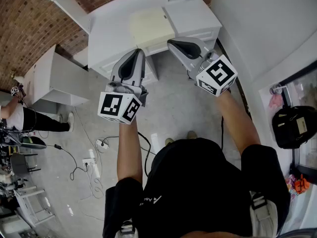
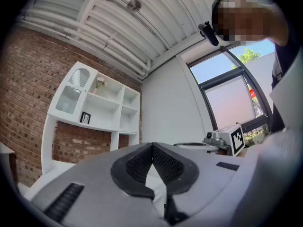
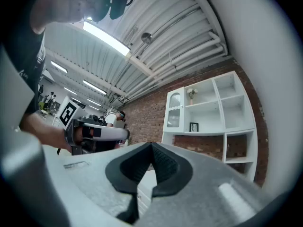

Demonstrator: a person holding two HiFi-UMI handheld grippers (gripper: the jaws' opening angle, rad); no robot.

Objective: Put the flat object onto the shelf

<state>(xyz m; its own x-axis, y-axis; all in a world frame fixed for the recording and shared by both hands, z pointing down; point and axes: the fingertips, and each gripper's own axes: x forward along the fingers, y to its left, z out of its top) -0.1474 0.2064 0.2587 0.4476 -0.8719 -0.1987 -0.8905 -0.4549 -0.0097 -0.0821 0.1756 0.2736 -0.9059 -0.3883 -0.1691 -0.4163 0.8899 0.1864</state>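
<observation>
Brick wall backs the white shelf (image 3: 213, 122), and the pale flat object (image 1: 151, 26) lies on the white tabletop (image 1: 109, 29) (in neither claw), so pickup and placing both seem left, with left claw (image 1: 139, 51) and right claw (image 1: 170, 42) closed, empty.

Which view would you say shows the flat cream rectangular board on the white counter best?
The head view: the flat cream board lies in plain sight on the white counter. Both gripper views miss it.
</observation>
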